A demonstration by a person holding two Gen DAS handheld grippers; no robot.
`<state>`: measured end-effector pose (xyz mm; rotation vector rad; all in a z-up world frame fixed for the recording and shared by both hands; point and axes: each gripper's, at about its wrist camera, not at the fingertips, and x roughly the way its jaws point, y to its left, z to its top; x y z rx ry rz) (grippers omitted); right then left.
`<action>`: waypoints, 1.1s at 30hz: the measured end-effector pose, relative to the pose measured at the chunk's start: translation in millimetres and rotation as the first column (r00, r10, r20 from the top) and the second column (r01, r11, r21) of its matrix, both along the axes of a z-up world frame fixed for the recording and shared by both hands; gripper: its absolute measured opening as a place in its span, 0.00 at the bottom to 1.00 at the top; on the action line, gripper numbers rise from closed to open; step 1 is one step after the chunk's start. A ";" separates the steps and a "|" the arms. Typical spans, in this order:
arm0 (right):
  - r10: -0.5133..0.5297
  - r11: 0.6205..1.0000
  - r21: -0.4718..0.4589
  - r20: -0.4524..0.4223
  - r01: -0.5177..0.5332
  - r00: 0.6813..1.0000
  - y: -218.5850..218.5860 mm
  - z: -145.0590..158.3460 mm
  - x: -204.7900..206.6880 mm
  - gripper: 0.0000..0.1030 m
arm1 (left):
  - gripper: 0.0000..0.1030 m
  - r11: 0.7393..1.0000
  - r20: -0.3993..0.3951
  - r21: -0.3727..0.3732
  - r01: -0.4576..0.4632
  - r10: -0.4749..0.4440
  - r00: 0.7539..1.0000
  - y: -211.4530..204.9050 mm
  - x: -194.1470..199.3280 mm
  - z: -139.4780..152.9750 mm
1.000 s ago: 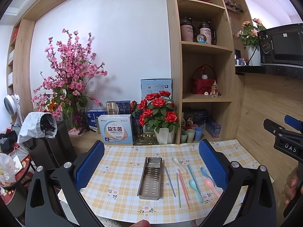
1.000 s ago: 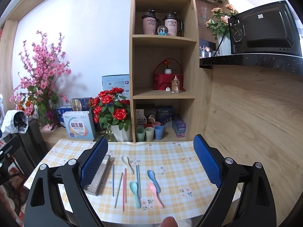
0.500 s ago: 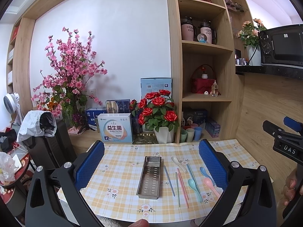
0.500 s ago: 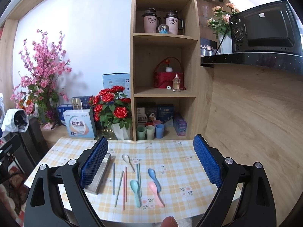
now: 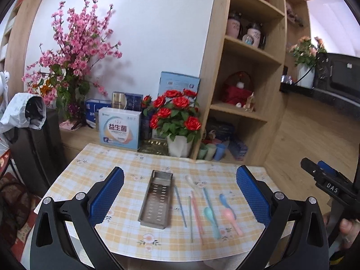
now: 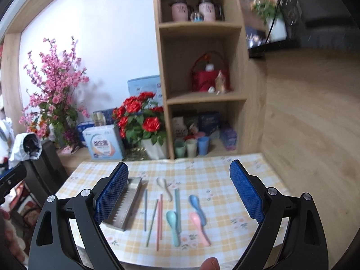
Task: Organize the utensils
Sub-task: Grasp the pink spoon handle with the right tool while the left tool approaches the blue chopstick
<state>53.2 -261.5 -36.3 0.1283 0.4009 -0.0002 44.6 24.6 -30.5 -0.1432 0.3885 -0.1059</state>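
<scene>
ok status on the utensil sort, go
Left gripper open, empty. Right gripper open, empty. Metal tray empty; spoons and chopsticks loose on tablecloth beside it. Nothing blocking.

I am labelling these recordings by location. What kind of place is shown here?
Probably a home dining or kitchen corner: a table with a checked cloth carries spoons and chopsticks, a wooden shelf holds mugs, and a microwave stands to the right.
</scene>
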 end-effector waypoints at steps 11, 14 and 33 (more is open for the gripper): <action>0.047 0.998 -0.035 -0.206 -0.055 0.977 6.1 -110.2 90.7 0.86 | 0.91 0.999 -0.072 0.039 -0.017 0.020 0.997 9.8 69.5 -90.1; 0.056 0.997 -0.043 -0.262 -0.070 0.963 8.1 -132.8 109.2 0.86 | 0.91 0.999 -0.098 0.046 -0.001 0.006 0.995 6.6 85.8 -111.3; 0.054 0.996 -0.027 -0.576 -0.085 0.815 0.8 -245.6 167.2 0.86 | 0.91 0.988 -0.448 0.095 0.120 -0.065 0.892 -37.9 168.1 -209.3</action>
